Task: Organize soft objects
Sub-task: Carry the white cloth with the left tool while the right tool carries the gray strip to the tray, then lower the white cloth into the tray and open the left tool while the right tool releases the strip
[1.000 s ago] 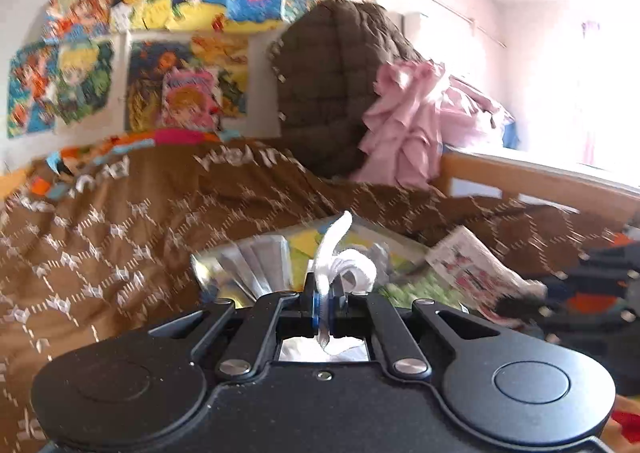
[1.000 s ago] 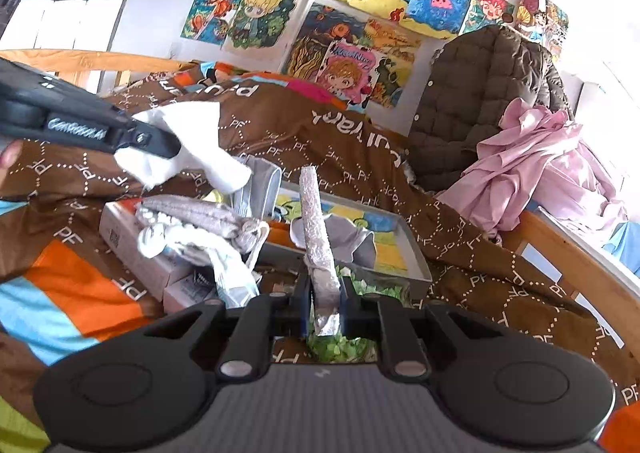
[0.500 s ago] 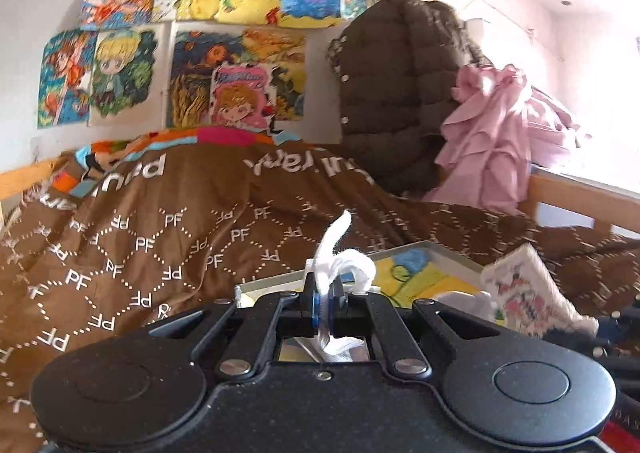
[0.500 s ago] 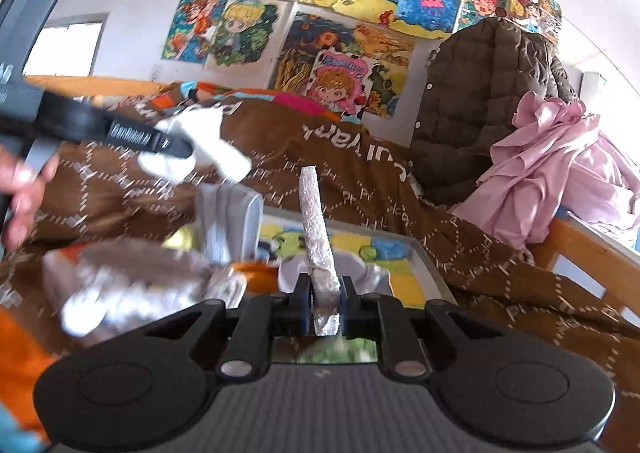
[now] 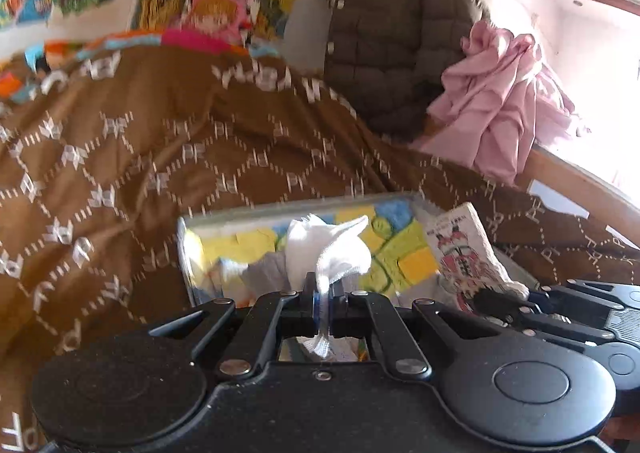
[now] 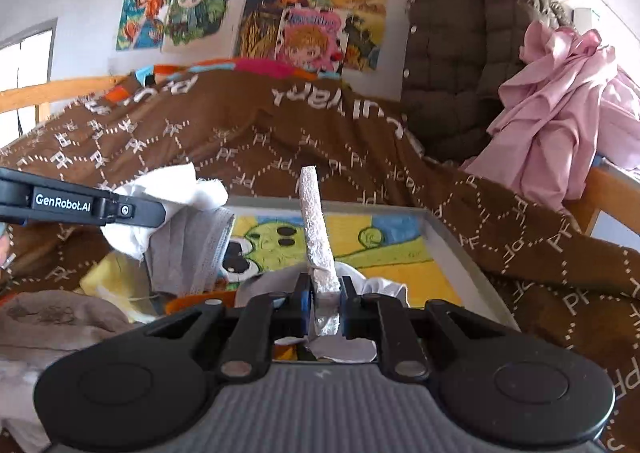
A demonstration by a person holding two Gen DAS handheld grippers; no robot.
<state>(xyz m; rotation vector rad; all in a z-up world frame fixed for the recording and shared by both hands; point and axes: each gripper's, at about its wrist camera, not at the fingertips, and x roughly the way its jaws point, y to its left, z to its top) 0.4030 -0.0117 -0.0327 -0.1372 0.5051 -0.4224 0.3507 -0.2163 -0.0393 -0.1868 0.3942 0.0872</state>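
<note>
Between the left gripper (image 5: 325, 307) fingers a white cloth (image 5: 328, 249) is pinched tight; the right gripper (image 6: 325, 307) clamps a folded grey-white towel strip (image 6: 316, 229). Both hang over a grey tray (image 6: 460, 249) with a cartoon-printed bottom, set on the brown bedspread (image 6: 360, 157). Beyond, a quilted jacket (image 6: 456, 53) and pink cloth (image 6: 560, 105).

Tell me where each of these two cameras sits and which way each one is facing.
Left wrist: on the left gripper, looking forward over the white cloth in its jaws to the tray; the right gripper shows.
Right wrist: on the right gripper, looking over its gripped white strip at the tray; the left gripper shows.
Shared: tray, brown blanket, dark jacket, posters.
</note>
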